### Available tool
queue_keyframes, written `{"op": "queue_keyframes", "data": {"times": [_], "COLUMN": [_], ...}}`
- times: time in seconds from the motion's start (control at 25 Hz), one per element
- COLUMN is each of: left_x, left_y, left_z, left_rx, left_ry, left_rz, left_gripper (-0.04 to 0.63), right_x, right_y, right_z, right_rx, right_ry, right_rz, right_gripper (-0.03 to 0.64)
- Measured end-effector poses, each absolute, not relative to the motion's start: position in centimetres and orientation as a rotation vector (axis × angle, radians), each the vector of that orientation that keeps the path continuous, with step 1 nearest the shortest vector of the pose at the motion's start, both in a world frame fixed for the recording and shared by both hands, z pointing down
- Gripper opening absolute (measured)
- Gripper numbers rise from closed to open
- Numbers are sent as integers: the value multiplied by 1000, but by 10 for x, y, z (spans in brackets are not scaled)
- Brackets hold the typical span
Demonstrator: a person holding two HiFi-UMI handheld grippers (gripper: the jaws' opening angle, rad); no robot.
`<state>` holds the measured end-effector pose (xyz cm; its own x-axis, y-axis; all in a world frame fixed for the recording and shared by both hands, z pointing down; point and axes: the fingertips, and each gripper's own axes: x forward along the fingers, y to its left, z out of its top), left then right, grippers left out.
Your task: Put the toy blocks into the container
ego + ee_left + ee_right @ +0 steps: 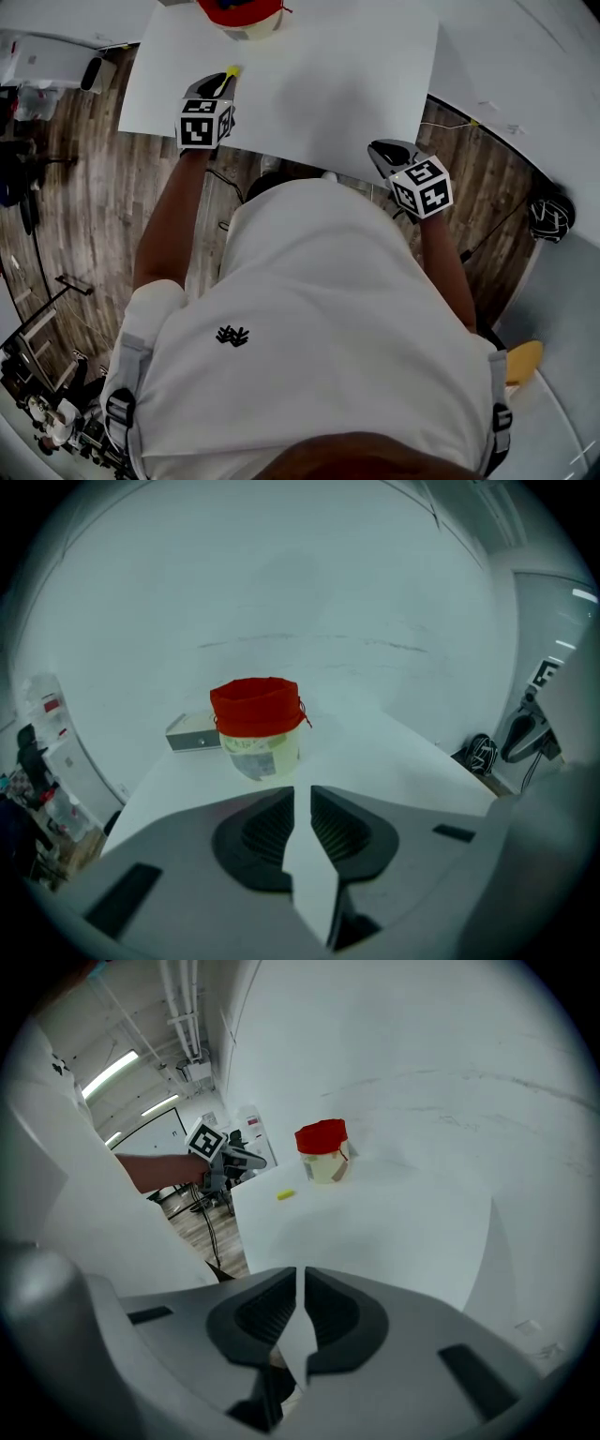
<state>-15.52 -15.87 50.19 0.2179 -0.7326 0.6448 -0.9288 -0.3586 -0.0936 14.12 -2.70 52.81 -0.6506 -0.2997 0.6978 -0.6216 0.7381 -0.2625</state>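
Note:
The container (240,13), a clear tub with a red top, stands at the table's far edge; it is straight ahead in the left gripper view (255,728). A small yellow block (232,70) lies on the white table (328,84), just beyond the tips of my left gripper (225,84). From the right gripper view the block (285,1194) rests on the table apart from that gripper (246,1160). The left gripper (302,794) shows a narrow gap with nothing in it. My right gripper (380,150) hangs at the table's near edge, its jaws (301,1279) together and empty.
A small grey box (192,733) lies to the left of the container. The table's near edge (281,155) runs close to my body, with wooden floor (84,216) below. A black object (550,217) and cables lie on the floor at right.

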Motion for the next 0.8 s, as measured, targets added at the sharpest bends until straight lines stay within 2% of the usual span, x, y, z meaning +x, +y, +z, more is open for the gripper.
{"op": "queue_keyframes", "data": {"times": [0.2,0.44,0.8], "left_x": [-159,-182,-208], "left_y": [-144,-154,-188], "left_z": [543,580,624], "left_rx": [2120,2064,2015], "left_ry": [-1546,-1535,-1459], "left_rz": [924,995,1054], "left_gripper": [51,124,160], "right_x": [145,137,118], "right_y": [-27,-31,-38], "right_z": [530,530,527], "right_rx": [704,716,750], "right_ry": [-2280,-2261,-2218], "right_rz": [657,669,700], "right_gripper": [31,31,31]}}
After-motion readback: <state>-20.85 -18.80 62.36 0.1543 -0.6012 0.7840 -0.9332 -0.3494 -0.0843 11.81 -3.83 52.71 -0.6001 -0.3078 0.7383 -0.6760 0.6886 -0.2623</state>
